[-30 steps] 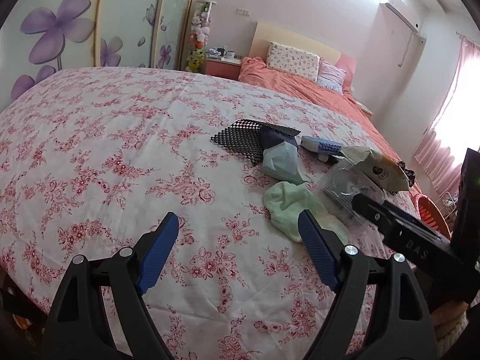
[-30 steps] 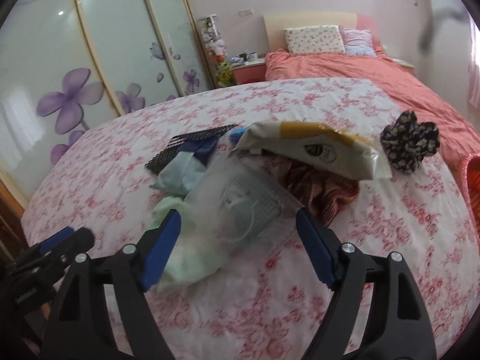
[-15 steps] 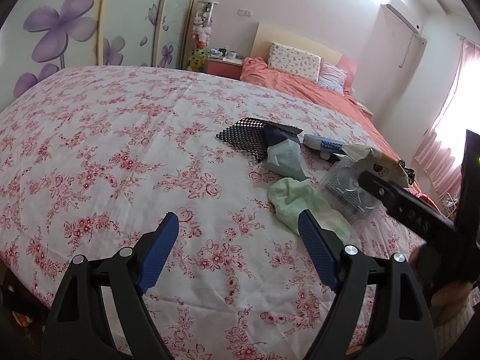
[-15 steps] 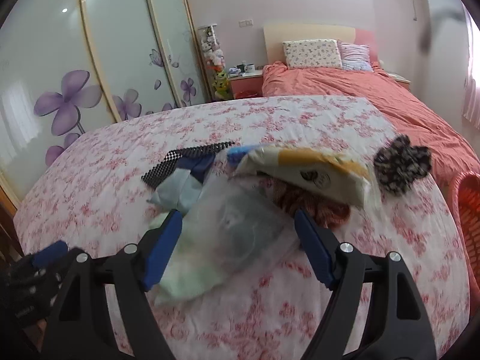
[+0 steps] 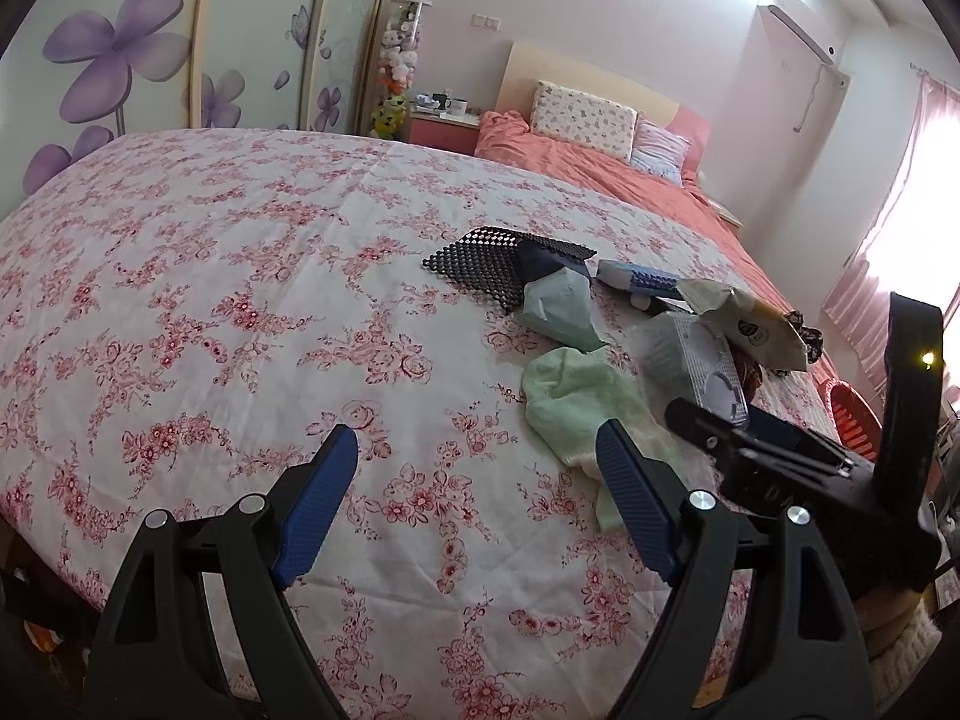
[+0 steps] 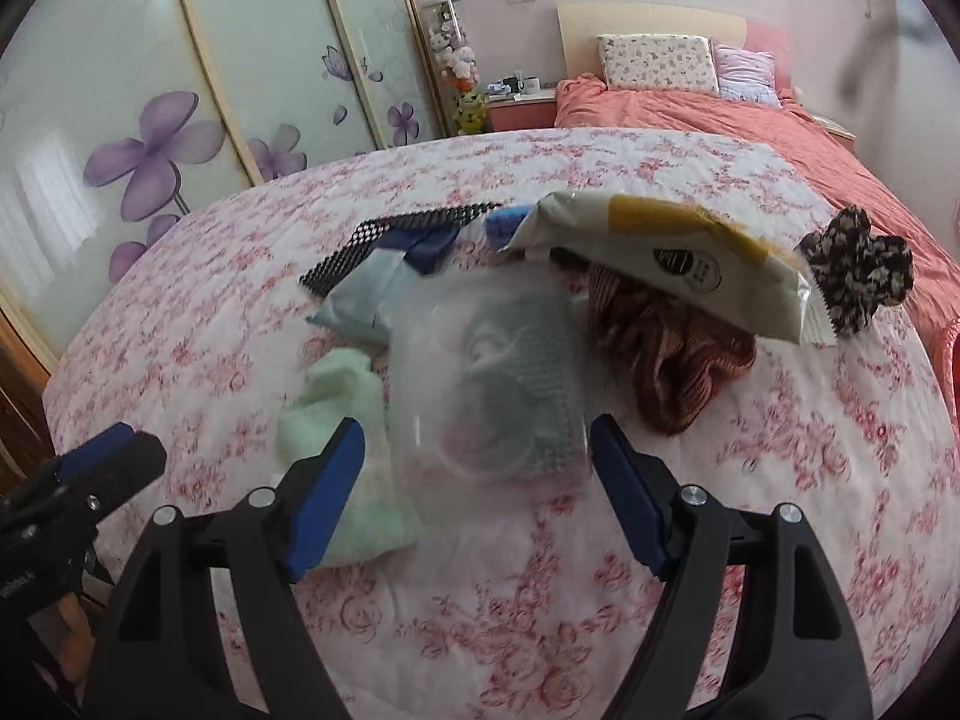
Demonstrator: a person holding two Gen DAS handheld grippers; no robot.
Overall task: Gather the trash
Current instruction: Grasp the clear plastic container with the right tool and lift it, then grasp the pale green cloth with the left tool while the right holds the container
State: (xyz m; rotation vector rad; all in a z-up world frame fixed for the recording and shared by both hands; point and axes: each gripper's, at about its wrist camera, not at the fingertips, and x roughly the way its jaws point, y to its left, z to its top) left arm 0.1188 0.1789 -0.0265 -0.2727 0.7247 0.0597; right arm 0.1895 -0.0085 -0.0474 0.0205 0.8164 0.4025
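Your left gripper [image 5: 477, 504] gapes empty over the quilt [image 5: 198, 312]. Rightward: green cloth [image 6: 336, 414], clear plastic pack [image 6: 486, 384] between your right gripper's [image 6: 477, 495] spread fingers, untouched, then snack bag [image 6: 672, 258]. Only the right view shows the brown cloth [image 6: 672, 354].

1. We're in a home bedroom: a wide bed [image 5: 240, 300] under a pink floral cover fills the view.
2. Pillows [image 5: 585, 120] rest against a pale headboard [image 5: 576, 72].
3. Sliding wardrobe doors [image 6: 150, 108] carry purple flowers.
4. A bedside cabinet [image 5: 444, 129] holds mugs, soft toys [image 5: 399, 66] stacked beside it.
5. Pink curtains [image 5: 888, 240] and an air conditioner [image 5: 798, 30] finish it.
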